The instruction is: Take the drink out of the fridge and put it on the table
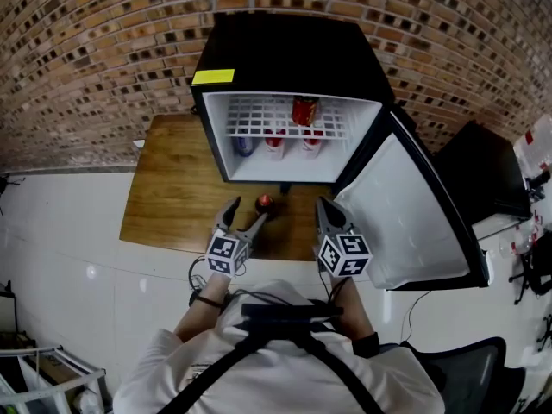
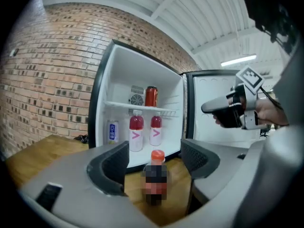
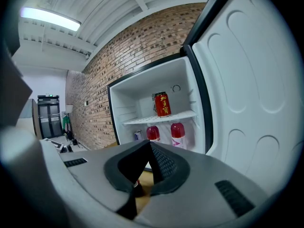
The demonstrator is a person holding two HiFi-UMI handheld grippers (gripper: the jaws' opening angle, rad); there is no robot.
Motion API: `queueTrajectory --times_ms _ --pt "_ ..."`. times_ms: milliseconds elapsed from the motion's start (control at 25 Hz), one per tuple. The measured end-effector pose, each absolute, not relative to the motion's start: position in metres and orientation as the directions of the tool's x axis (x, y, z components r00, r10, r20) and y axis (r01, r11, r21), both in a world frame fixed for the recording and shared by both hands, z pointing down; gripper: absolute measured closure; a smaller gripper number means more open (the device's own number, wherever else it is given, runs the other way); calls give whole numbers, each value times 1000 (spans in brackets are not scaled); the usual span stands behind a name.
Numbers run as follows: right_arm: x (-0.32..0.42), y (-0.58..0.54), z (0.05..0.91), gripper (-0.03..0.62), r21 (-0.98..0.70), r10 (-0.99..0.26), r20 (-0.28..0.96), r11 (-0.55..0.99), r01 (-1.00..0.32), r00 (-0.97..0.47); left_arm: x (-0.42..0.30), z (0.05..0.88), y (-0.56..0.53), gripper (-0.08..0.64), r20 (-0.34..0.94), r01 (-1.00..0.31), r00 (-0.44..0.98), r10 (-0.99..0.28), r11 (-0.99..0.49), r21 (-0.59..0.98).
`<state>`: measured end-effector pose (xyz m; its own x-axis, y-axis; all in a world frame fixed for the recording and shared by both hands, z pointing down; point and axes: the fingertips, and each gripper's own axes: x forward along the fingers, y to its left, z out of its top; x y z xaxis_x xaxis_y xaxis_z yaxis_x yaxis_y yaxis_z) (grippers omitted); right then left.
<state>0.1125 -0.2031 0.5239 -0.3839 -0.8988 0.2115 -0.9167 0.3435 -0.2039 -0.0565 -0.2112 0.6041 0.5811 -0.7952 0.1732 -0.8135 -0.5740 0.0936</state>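
Wood table (image 1: 164,205) | left claw (image 1: 247,212) level, spread wide, bottle (image 1: 264,202) between (untouched) | right claw (image 1: 324,207) pinched together, empty

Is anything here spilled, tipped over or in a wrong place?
Nothing is spilled or tipped. The bottle stands upright on the table in front of the fridge. Only the fridge door stands wide open.

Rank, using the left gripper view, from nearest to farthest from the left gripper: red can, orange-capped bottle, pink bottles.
1. Orange-capped bottle, on the table, just ahead.
2. Pink bottles, lower fridge level.
3. Red can, upper shelf, further back.
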Motion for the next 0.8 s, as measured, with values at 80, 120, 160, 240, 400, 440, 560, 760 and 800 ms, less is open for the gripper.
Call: queueTrajectory --times_ms 80,120,160,240,400,440,560,760,800 --pt "111 -203 525 581 -206 -897 214 346 -915 -387 -62 580 -210 260 139 -814 580 -803 -567 123" --pt "110 -204 526 582 -208 -895 215 349 -914 -391 -62 569 -210 300 123 -809 586 -801 -571 137" --pt "108 -204 527 581 -209 -893 215 354 -912 -396 -62 561 -210 340 115 -803 594 -796 -577 149" --pt "103 -205 527 581 -209 -889 215 363 -908 -405 -63 550 -212 441 120 -805 591 -798 -573 154" --pt "100 -204 526 581 -207 -886 217 369 -906 -410 -68 534 -219 550 160 -839 543 -825 -524 145" --pt "100 -204 525 581 -207 -886 217 369 -906 -410 -68 531 -220 558 167 -844 535 -828 -517 142" --pt "101 -205 526 581 -209 -886 219 367 -906 -409 -66 521 -222 558 163 -849 527 -834 -509 139" --pt "104 -204 522 581 -207 -889 216 363 -908 -404 -56 510 -220 558 187 -843 537 -822 -522 127" --pt "104 -204 522 581 -207 -889 215 363 -908 -404 -54 506 -219 558 190 -842 540 -820 -525 125"
